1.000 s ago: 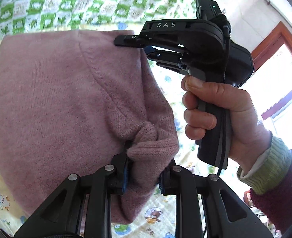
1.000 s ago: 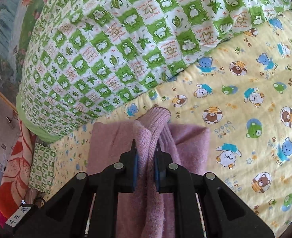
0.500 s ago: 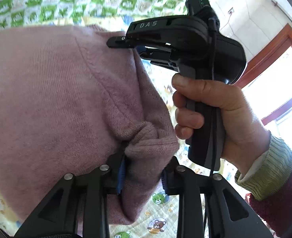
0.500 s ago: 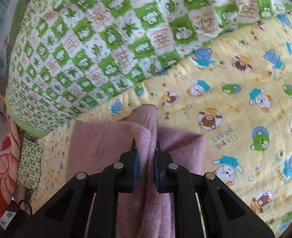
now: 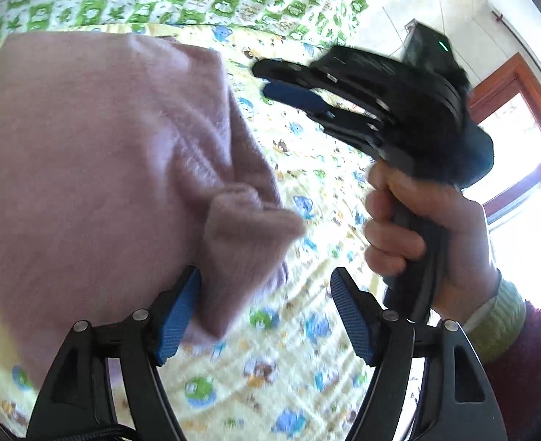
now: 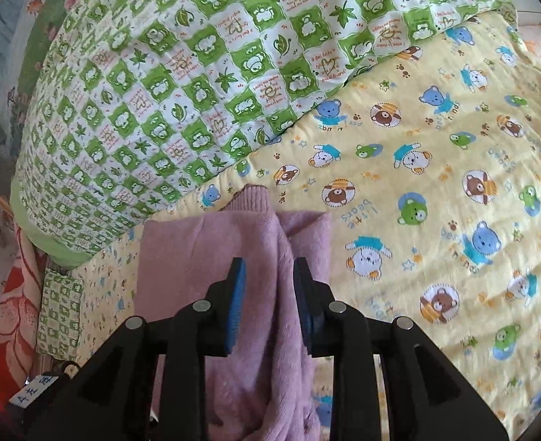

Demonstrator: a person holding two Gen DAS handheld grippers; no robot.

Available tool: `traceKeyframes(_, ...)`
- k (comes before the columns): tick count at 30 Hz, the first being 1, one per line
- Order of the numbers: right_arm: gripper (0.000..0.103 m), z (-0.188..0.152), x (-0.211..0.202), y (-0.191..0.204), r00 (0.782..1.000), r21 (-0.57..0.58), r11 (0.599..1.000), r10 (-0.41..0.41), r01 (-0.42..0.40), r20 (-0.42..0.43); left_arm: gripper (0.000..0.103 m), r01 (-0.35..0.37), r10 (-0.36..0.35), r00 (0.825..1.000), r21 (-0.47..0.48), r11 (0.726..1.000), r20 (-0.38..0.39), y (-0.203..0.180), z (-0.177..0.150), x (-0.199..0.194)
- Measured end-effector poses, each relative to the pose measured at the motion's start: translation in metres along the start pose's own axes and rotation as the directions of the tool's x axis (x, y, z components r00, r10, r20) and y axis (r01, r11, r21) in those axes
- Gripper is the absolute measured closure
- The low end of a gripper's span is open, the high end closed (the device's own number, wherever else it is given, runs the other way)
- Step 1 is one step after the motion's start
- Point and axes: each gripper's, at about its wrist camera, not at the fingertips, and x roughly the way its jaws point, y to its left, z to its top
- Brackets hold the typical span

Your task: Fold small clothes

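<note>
Both my grippers, left gripper [image 5: 264, 305] and right gripper [image 6: 269, 281], have just been opening, fingers now apart and off the fuzzy pink knitted sweater [image 5: 97, 169], which lies folded on the yellow bear-print bed sheet [image 6: 435, 191], so probably only smoothing left.

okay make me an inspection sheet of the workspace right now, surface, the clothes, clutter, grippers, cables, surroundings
Surface: yellow bear-print sheet.
Job's things: pink knit garment lying folded on the sheet.
Clutter: green checked quilt bunched behind.
Grippers: left gripper open, jaws just widened, cloth beside one pad only; right gripper jaws just parted, knit between them, not pinched.
Cables: nothing seen.
Surroundings: wood-framed window; floral cloth at bed edge.
</note>
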Motion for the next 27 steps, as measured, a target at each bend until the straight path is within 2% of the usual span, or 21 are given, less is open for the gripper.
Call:
traceKeyframes(5, 0.074, -0.036, -0.023, 0.018, 0.996, -0.006, 0.998, 0.069, -0.069, -0.055, 0.028, -0.017, 0.019, 0.999, -0.054, 0.998, 0.041, 0.023, -0.018, -0.038)
traceKeyframes(7, 0.067, -0.049, -0.024, 0.025, 0.993, -0.009, 0.996, 0.088, -0.089, -0.083, 0.023, -0.041, 0.046, 0.997, -0.083, 0.996, 0.061, 0.033, -0.021, -0.051)
traceKeyframes(8, 0.06, -0.056, -0.024, 0.03, 0.989, -0.013, 0.995, 0.102, -0.104, -0.104, 0.023, -0.055, 0.063, 0.996, -0.104, 0.993, 0.07, 0.043, -0.017, -0.053)
traceKeyframes(9, 0.059, -0.063, -0.023, 0.033, 0.987, -0.025, 0.993, 0.107, -0.111, -0.12, 0.023, -0.073, 0.082, 0.994, -0.125, 0.989, 0.074, 0.049, -0.02, -0.058)
traceKeyframes(12, 0.059, -0.083, -0.02, 0.042, 0.984, -0.095, 0.993, 0.06, -0.077, -0.168, 0.023, -0.107, 0.125, 0.989, -0.201, 0.974, 0.081, 0.082, -0.016, -0.064)
traceKeyframes(13, 0.061, -0.089, -0.02, 0.042, 0.982, -0.115, 0.992, 0.037, -0.059, -0.184, 0.023, -0.119, 0.142, 0.986, -0.23, 0.966, 0.086, 0.094, -0.018, -0.07)
traceKeyframes(15, 0.083, -0.101, -0.02, 0.041, 0.976, -0.169, 0.986, -0.031, -0.006, -0.215, 0.023, -0.135, 0.164, 0.982, -0.263, 0.955, 0.092, 0.114, -0.017, -0.076)
traceKeyframes(17, 0.089, -0.11, -0.019, 0.032, 0.963, -0.201, 0.979, -0.098, 0.047, -0.249, 0.023, -0.15, 0.184, 0.978, -0.287, 0.946, 0.095, 0.127, -0.016, -0.079)
traceKeyframes(19, 0.09, -0.114, -0.02, 0.02, 0.953, -0.196, 0.977, -0.135, 0.083, -0.271, 0.023, -0.157, 0.193, 0.977, -0.308, 0.938, 0.091, 0.137, -0.015, -0.081)
traceKeyframes(21, 0.09, -0.111, -0.023, 0.013, 0.953, -0.168, 0.983, -0.121, 0.076, -0.277, 0.023, -0.163, 0.199, 0.976, -0.324, 0.932, 0.084, 0.146, -0.012, -0.081)
traceKeyframes(22, 0.089, -0.107, -0.025, 0.012, 0.959, -0.145, 0.988, -0.096, 0.058, -0.267, 0.023, -0.163, 0.201, 0.976, -0.33, 0.93, 0.082, 0.15, -0.012, -0.081)
traceKeyframes(23, 0.084, -0.103, -0.026, 0.012, 0.965, -0.124, 0.991, -0.072, 0.042, -0.252, 0.023, -0.161, 0.197, 0.977, -0.331, 0.93, 0.079, 0.154, -0.012, -0.08)
traceKeyframes(24, 0.071, -0.098, -0.026, 0.014, 0.969, -0.11, 0.993, -0.058, 0.032, -0.241, 0.023, -0.16, 0.195, 0.978, -0.331, 0.93, 0.075, 0.156, -0.011, -0.079)
traceKeyframes(26, 0.06, -0.087, -0.021, 0.018, 0.977, -0.095, 0.995, -0.043, 0.023, -0.21, 0.023, -0.165, 0.195, 0.979, -0.329, 0.93, 0.06, 0.156, -0.002, -0.066)
traceKeyframes(27, 0.06, -0.083, -0.017, 0.02, 0.979, -0.09, 0.996, -0.043, 0.026, -0.197, 0.023, -0.165, 0.192, 0.98, -0.329, 0.93, 0.051, 0.156, 0.002, -0.06)
